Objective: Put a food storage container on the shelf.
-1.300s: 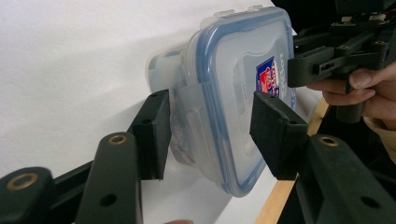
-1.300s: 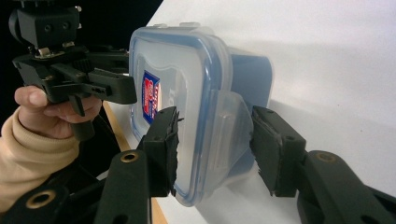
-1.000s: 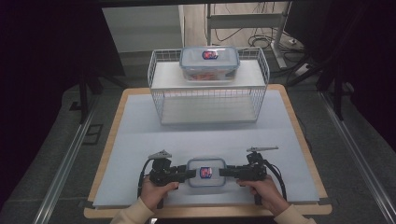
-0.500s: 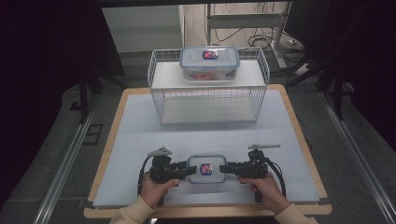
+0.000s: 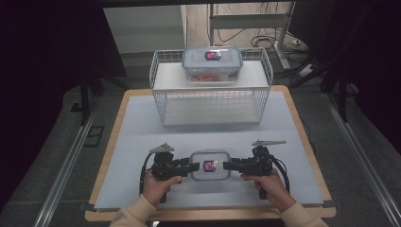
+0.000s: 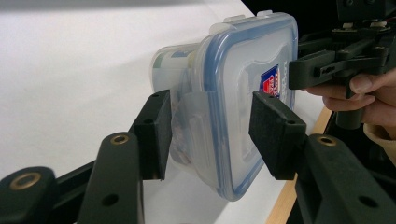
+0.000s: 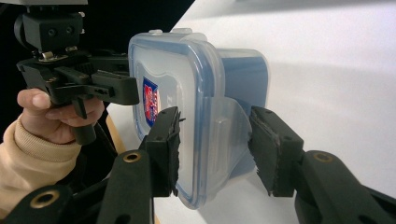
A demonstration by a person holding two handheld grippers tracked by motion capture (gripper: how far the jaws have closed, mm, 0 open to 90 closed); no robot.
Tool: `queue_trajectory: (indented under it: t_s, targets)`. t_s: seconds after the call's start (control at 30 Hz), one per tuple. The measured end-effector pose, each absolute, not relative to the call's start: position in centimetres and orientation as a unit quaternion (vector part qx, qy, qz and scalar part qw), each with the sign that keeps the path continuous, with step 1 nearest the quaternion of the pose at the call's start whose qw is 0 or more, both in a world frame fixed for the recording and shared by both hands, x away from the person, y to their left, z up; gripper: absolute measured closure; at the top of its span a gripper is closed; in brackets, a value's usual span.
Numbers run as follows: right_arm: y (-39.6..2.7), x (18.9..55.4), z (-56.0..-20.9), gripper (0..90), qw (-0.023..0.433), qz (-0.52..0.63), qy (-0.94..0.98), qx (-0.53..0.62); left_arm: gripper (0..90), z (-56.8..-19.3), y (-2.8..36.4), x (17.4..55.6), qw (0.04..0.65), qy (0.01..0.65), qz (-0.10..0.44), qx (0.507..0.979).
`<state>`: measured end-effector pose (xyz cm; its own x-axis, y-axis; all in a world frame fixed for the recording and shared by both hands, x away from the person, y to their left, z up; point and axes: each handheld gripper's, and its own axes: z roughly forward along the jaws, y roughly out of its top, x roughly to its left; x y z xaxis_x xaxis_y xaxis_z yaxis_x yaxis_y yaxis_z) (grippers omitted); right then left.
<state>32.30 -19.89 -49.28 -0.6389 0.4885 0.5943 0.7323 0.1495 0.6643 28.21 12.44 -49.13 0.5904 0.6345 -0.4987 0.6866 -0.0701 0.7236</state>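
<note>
Gripping the near container point(image 5: 210, 165) from both ends: left gripper point(image 5: 190, 167) clamped on its left end, one jaw over the blue-rimmed lid and the other under the base, latch flap between them in the left gripper view point(image 6: 208, 135); right gripper point(image 5: 229, 165) clamped the same way on the right end, pads pressed above and below the flap in the right gripper view point(image 7: 214, 149). Held level just above the pale mat point(image 5: 137, 142), near the front edge of the table point(image 5: 113, 127) and midway between the two hands. Farther back, centred on the mat, a white wire rack point(image 5: 211, 94), and on its top shelf a second container point(image 5: 212, 64) of the same kind, well apart from the held one.
</note>
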Motion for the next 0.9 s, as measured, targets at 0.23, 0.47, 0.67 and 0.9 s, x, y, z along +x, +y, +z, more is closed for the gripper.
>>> queue_trajectory:
  t_s: [0.23,0.47,0.67,0.9]
  targets:
    - [-19.9,33.0,-47.7,53.9,0.105,-0.517,-0.751,-0.398,50.5,-47.7,12.4,29.0,0.519,0.446,-0.018,0.729]
    - [-20.0,33.8,-45.7,53.9,0.089,-0.525,-0.752,-0.388,50.7,-45.6,12.3,30.0,0.527,0.436,-0.008,0.729]
    - [-20.1,34.7,-43.6,53.9,0.073,-0.535,-0.752,-0.377,50.8,-43.6,12.3,30.9,0.534,0.428,0.006,0.729]
    - [-20.2,35.7,-41.5,53.8,0.059,-0.547,-0.749,-0.369,50.8,-41.3,12.1,32.1,0.541,0.416,0.023,0.731]
